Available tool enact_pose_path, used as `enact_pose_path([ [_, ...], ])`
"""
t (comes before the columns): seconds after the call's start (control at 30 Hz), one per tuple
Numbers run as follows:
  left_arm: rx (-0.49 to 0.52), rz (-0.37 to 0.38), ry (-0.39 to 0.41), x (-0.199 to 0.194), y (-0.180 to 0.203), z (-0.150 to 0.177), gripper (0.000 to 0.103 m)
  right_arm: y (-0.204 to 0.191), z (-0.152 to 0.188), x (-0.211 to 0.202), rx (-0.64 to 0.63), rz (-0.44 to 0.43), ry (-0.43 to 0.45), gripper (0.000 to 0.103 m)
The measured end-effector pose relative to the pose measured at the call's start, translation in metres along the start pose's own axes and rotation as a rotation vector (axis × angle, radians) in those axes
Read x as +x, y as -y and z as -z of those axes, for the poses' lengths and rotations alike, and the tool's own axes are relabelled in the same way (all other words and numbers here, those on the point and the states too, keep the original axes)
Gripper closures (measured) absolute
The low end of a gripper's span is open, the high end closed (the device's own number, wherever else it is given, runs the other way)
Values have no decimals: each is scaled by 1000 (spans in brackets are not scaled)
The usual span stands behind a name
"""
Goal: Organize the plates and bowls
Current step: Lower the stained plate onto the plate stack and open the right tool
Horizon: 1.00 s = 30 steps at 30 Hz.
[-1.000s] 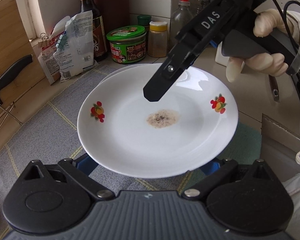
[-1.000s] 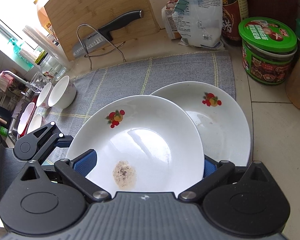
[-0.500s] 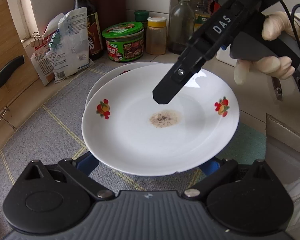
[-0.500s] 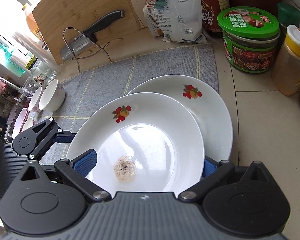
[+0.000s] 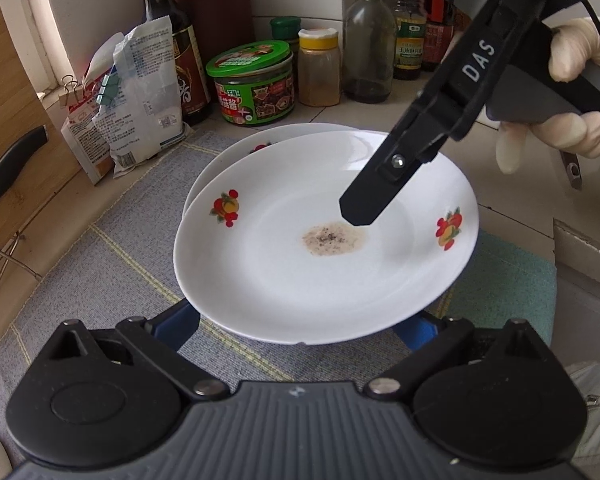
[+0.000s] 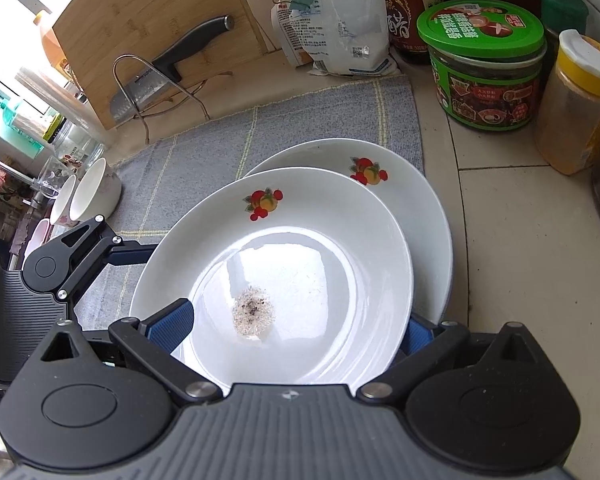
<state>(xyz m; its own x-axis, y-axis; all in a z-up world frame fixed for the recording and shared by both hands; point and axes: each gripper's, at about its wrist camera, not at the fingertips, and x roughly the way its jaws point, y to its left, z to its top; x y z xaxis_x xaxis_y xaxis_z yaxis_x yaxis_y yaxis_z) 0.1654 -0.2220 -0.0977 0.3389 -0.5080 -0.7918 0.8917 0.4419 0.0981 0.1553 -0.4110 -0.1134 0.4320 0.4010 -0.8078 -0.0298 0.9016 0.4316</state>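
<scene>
Plate (image 5: 284,272) with brown speckled stain over second plate (image 6: 424,200), held across both my grippers, whether either clamps it I cannot tell.

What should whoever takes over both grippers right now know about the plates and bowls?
Left gripper: open, fingers spread under the near rim of the smeared top plate.
Right gripper: open, one finger over that plate, the other behind its rim.
Top plate overlaps the second plate on the grey mat, offset, not yet nested.
Bowls lie tipped at the mat's edge.
Left: seat the plate, then gather the bowls.
</scene>
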Motion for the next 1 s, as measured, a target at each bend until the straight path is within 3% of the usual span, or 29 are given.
enact_pose_path([
  [1.0,62,-10,21,-1,-5,1,3,-6,4,-4,-11,24,-20,0],
])
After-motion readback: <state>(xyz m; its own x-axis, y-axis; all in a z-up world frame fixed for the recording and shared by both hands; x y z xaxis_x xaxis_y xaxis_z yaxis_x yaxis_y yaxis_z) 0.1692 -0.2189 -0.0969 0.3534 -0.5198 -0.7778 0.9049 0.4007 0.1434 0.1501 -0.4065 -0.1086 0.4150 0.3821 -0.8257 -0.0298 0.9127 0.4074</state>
